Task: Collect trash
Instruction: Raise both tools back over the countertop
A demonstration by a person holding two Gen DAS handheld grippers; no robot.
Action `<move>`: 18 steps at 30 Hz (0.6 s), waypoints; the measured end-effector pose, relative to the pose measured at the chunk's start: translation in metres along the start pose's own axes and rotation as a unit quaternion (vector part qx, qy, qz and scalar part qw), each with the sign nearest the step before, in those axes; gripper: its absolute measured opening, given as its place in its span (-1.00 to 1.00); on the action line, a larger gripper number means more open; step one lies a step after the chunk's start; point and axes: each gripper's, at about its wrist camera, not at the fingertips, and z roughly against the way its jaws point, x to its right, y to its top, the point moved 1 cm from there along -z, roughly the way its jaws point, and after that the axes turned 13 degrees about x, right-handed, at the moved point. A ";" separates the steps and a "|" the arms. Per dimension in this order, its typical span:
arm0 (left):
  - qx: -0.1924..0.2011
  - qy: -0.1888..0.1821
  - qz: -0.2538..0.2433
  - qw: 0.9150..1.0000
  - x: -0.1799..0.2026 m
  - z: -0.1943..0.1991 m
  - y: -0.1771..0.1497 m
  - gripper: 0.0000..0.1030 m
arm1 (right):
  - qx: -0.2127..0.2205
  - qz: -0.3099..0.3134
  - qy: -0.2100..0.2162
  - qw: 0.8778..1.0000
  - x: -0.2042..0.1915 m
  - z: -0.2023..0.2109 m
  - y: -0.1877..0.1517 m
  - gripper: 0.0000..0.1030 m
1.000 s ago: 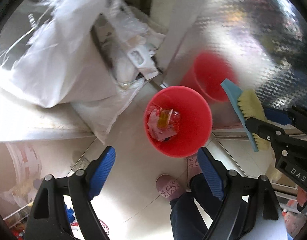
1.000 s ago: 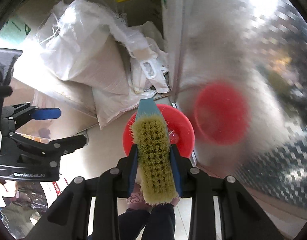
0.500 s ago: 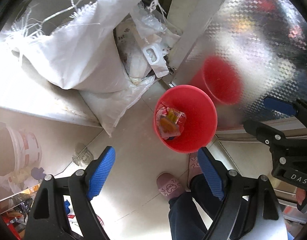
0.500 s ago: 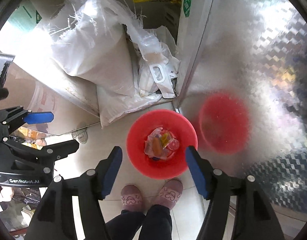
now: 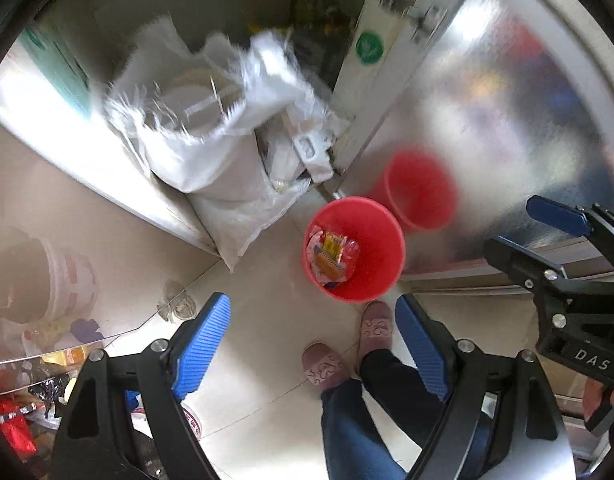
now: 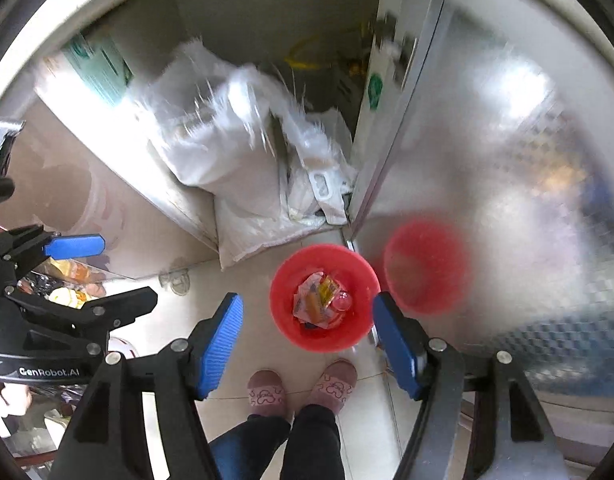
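A red bin (image 5: pixel 381 240) stands on the tiled floor beside a shiny metal door. It holds crumpled wrappers (image 5: pixel 331 256). The same red bin (image 6: pixel 291 320) and its wrappers (image 6: pixel 321 300) show in the right wrist view. My left gripper (image 5: pixel 313 344) is open and empty, high above the floor. My right gripper (image 6: pixel 307 328) is open and empty, held above the bin. The right gripper also shows at the right edge of the left wrist view (image 5: pixel 527 226).
White woven sacks (image 5: pixel 211 152) pile up in the corner behind the bin. The metal door (image 6: pixel 507 160) mirrors the bin. The person's slippered feet (image 6: pixel 299 388) stand just before the bin. A white bucket (image 5: pixel 63 280) and clutter (image 5: pixel 11 408) lie at the left.
One second ago my right gripper was shut on a yellow scrubbing brush over the bin. It opened and the brush is gone from its fingers. Both grippers have risen away from the bin.
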 end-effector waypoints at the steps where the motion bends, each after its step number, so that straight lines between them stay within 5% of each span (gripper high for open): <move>1: 0.005 0.001 -0.001 1.000 0.002 0.012 0.004 0.62 | 0.005 -0.001 0.000 1.000 -0.001 0.010 0.005 0.35; 8: 0.044 0.022 -0.005 0.999 0.016 0.089 0.036 0.67 | 0.045 0.000 -0.016 0.999 -0.002 0.080 0.039 0.68; 18: 0.087 0.026 -0.006 0.996 0.040 0.168 0.067 0.67 | 0.071 -0.011 -0.042 0.997 0.009 0.155 0.072 0.82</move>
